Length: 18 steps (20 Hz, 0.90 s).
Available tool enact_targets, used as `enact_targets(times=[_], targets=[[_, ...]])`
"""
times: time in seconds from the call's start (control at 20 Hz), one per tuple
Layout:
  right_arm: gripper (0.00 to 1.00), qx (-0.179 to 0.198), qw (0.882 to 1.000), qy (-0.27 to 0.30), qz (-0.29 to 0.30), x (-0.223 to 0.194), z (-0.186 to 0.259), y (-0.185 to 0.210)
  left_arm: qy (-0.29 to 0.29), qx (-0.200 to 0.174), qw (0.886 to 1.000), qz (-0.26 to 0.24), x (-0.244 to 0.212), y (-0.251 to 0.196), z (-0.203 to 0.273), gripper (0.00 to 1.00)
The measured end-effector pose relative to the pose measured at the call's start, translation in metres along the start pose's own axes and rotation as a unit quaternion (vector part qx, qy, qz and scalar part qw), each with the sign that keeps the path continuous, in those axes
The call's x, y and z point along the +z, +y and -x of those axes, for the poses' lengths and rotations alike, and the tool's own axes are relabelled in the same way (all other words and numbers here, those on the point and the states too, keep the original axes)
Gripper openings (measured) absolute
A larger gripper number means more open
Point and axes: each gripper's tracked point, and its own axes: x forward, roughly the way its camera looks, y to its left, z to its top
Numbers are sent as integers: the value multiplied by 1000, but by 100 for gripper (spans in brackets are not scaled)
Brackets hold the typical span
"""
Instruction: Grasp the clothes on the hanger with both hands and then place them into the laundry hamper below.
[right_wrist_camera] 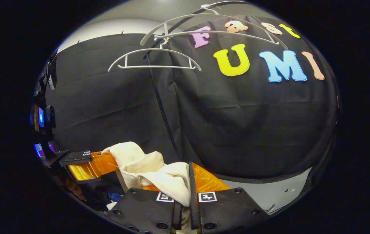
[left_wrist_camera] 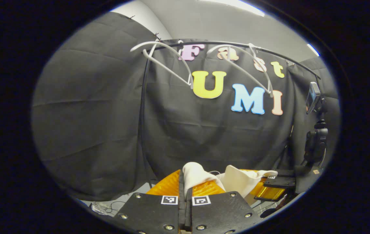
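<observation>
- In the left gripper view, the left claw (left_wrist_camera: 185, 191) is seen pressed together on a fold of the cream clothes (left_wrist_camera: 237, 178).
- In the right gripper view, the right claw (right_wrist_camera: 190, 191) is pinched on the same clothes (right_wrist_camera: 159, 175).
- Two bare white hangers (left_wrist_camera: 168, 60) are left on the rail (left_wrist_camera: 237, 45), well above, with open room between.

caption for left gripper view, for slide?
Left gripper shut on cream garment, pulled off bare hangers on the rail above.
</observation>
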Motion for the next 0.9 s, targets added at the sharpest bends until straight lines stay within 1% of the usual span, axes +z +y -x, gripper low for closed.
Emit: enact_targets(times=[0.15,0.3,0.45,0.65,0.75,0.9], targets=[[16,-23,1000,11,8,-37,-15,-23,14,27,1000,-5,-50,20,-8,1],[16,-45,999,23,3,-76,-19,-38,35,47,998,3,-94,34,-20,1],[16,-65,997,48,-4,-125,-19,-45,59,69,996,6,-146,57,-16,1],[16,-89,993,82,-6,-188,-25,-55,92,95,991,12,-205,79,-18,1],[17,-98,990,98,-5,-213,-31,-61,110,103,988,12,-235,86,-22,1],[17,-105,986,126,0,-245,-38,-68,136,107,985,7,-269,95,-23,1]])
